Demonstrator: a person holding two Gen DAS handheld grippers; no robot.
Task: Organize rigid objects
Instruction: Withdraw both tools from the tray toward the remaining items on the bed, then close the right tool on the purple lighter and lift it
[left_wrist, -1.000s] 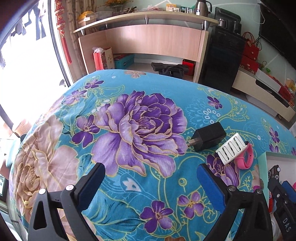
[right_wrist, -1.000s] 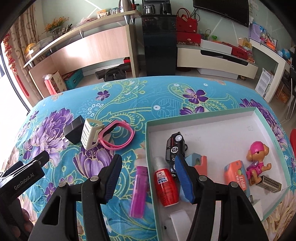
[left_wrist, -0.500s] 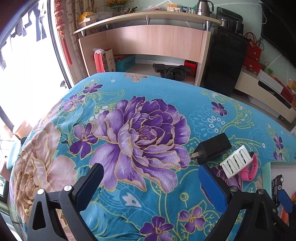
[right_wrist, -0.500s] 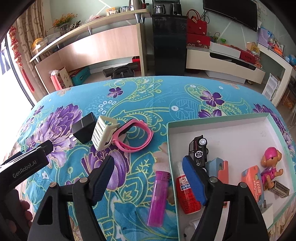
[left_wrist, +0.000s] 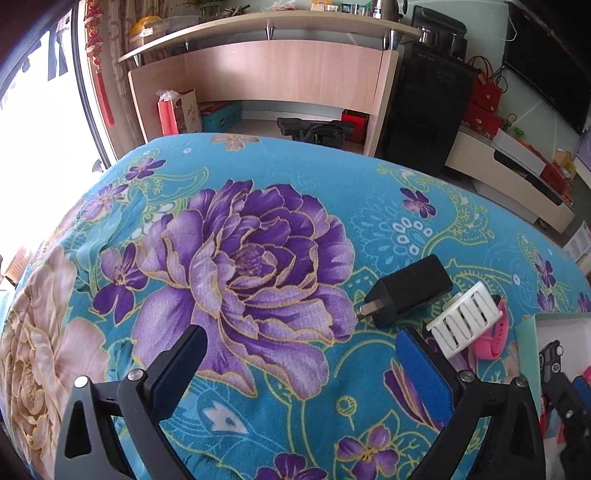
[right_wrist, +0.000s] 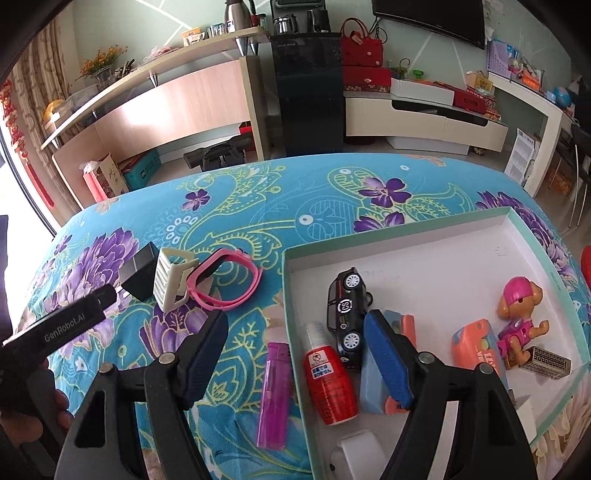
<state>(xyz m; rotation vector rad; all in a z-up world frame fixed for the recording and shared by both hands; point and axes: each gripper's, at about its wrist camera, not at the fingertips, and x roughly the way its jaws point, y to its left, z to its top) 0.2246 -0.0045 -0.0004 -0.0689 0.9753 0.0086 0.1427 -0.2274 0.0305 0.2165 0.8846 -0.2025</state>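
Note:
A white box (right_wrist: 436, 236) with a mint rim sits on the flowered cloth and holds a black toy car (right_wrist: 347, 314), a red bottle (right_wrist: 330, 380), a pink toy dog (right_wrist: 521, 314) and other small items. Left of the box lie a purple lighter (right_wrist: 274, 395), a pink wristband (right_wrist: 225, 282), a white slotted holder (right_wrist: 170, 282) and a black charger (right_wrist: 142, 271). My right gripper (right_wrist: 295, 354) is open and empty, above the lighter and the box's left wall. My left gripper (left_wrist: 301, 363) is open and empty, just short of the charger (left_wrist: 408, 290) and holder (left_wrist: 463, 319).
The flowered blue cloth (left_wrist: 240, 258) covers the whole table. The left gripper's body (right_wrist: 55, 328) shows at the left of the right wrist view. Beyond the far edge stand a wooden counter (left_wrist: 280, 74), a black cabinet (right_wrist: 306, 92) and a TV unit (right_wrist: 424, 110).
Both grippers have drawn back and risen a little. The charger, holder and wristband sit nearer the left gripper's right finger. All objects stay where they were.

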